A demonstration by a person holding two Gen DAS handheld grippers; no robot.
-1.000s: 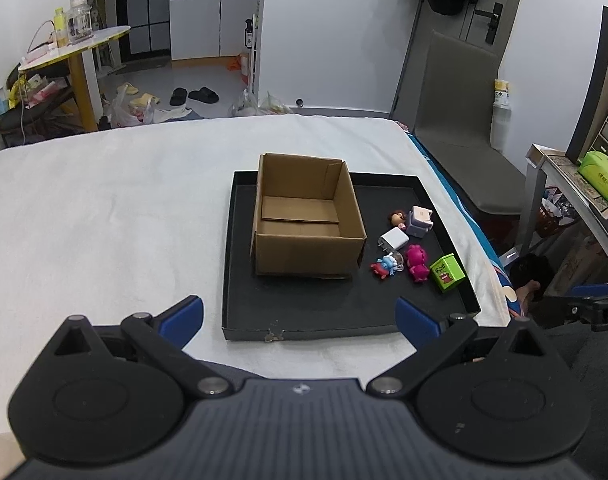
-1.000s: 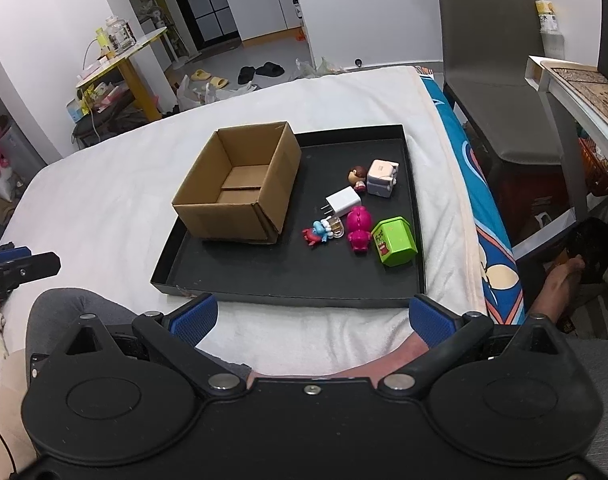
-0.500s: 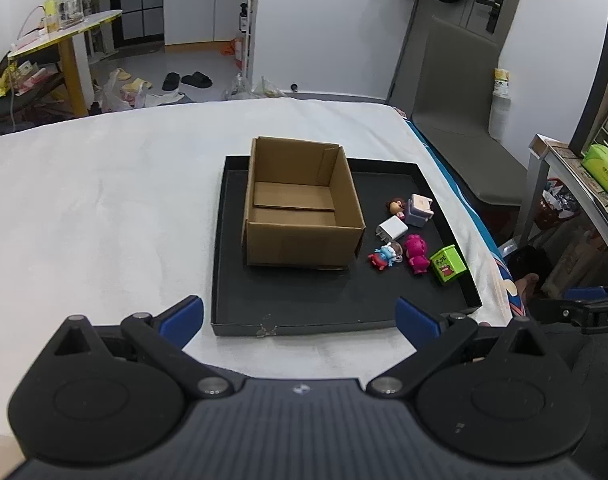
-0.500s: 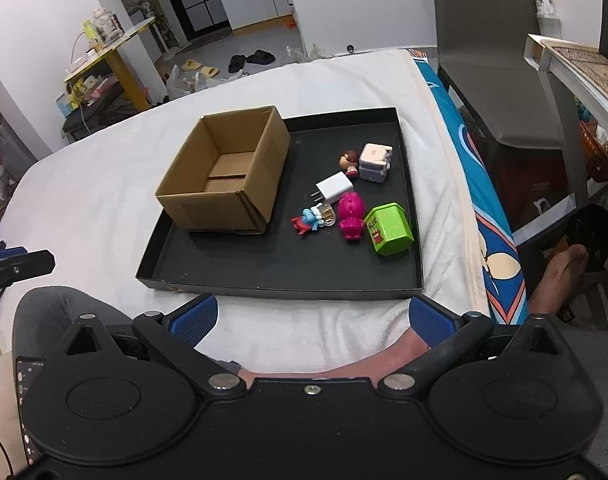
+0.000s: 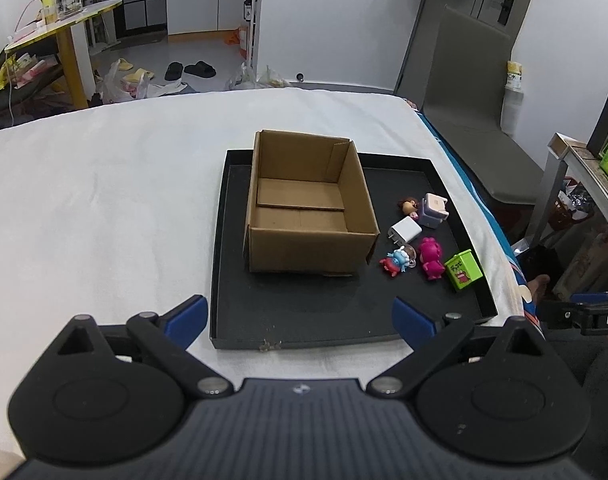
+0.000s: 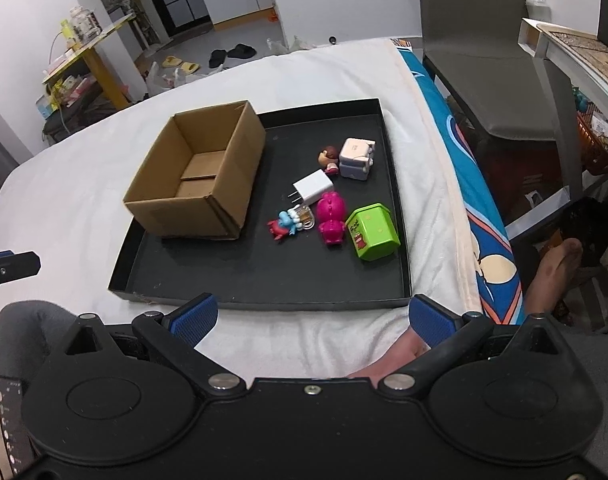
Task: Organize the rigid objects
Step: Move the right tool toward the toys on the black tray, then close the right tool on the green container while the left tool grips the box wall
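White bed, black tray (image 6: pixel 264 294): cardboard box (image 6: pixel 196 176) empty, toys (image 6: pixel 331 218) all loose at tray's right edge, both grippers' fingers (image 5: pixel 184 314) (image 6: pixel 194 312) spread wide, holding nothing.

A matt brown cardboard box (image 6: pixel 196 176) sits in a matt black tray (image 6: pixel 264 272) beside glossy plastic toys (image 6: pixel 331 218) on soft white cloth (image 6: pixel 84 184).

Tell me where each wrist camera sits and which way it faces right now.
Left wrist: behind the open left gripper, near the tray's left corner, facing the cardboard box; no body shows.
Right wrist: behind the open right gripper, nearer the tray's right side, looking down at the toys; a knee and foot show.
Shared: tray, box, green box, pink figure.
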